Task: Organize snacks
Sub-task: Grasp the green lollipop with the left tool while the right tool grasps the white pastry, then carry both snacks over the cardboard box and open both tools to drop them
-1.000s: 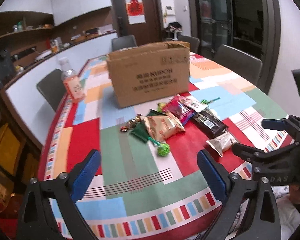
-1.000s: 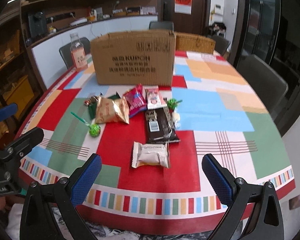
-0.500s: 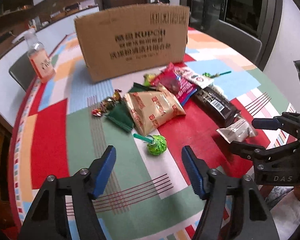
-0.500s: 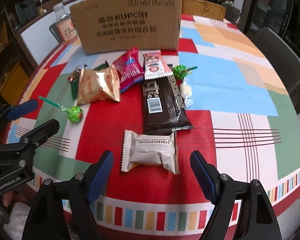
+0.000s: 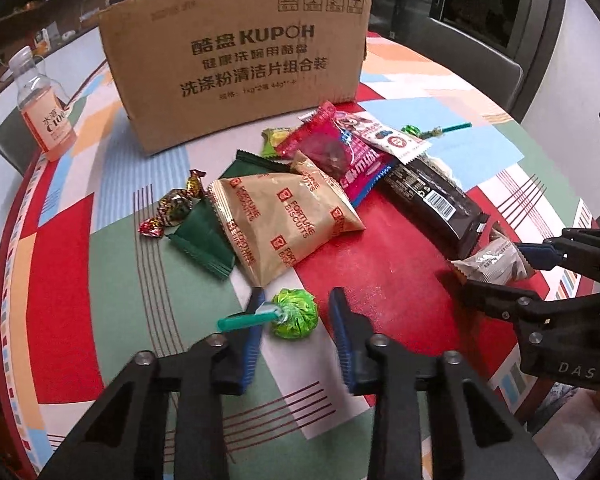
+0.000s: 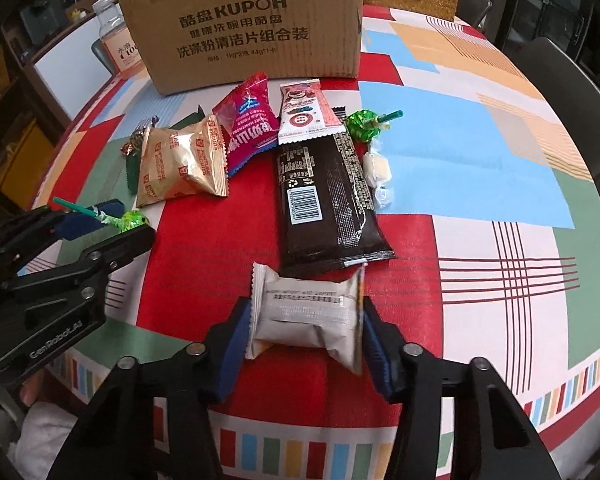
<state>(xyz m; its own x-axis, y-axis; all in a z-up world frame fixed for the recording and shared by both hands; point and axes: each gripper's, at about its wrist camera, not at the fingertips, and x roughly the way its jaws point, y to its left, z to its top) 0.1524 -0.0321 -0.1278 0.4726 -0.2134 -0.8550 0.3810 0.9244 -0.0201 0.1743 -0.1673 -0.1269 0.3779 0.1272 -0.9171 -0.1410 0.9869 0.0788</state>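
Note:
A green lollipop (image 5: pixel 294 314) with a teal stick lies between the blue pads of my left gripper (image 5: pixel 296 312), whose jaws stand a little wider than the candy. A white wrapped cake packet (image 6: pixel 306 314) sits between the pads of my right gripper (image 6: pixel 304 320), which press its crimped ends. Behind lie a gold fortune-biscuit bag (image 5: pixel 280 220), a pink bag (image 6: pixel 250 124), a long black bar (image 6: pixel 326 192), a white-red bar (image 6: pixel 304 110) and a second green lollipop (image 6: pixel 364 124). The cardboard box (image 5: pixel 240 56) stands behind them.
A drink bottle (image 5: pixel 44 116) stands left of the box. Small wrapped candies (image 5: pixel 172 208) and a dark green packet (image 5: pixel 204 240) lie left of the gold bag. White candies (image 6: pixel 378 176) lie right of the black bar. The table edge (image 6: pixel 340 440) is near me.
Both grippers have moved forward and down to the table and narrowed: the left around the green lollipop, the right onto the white packet.

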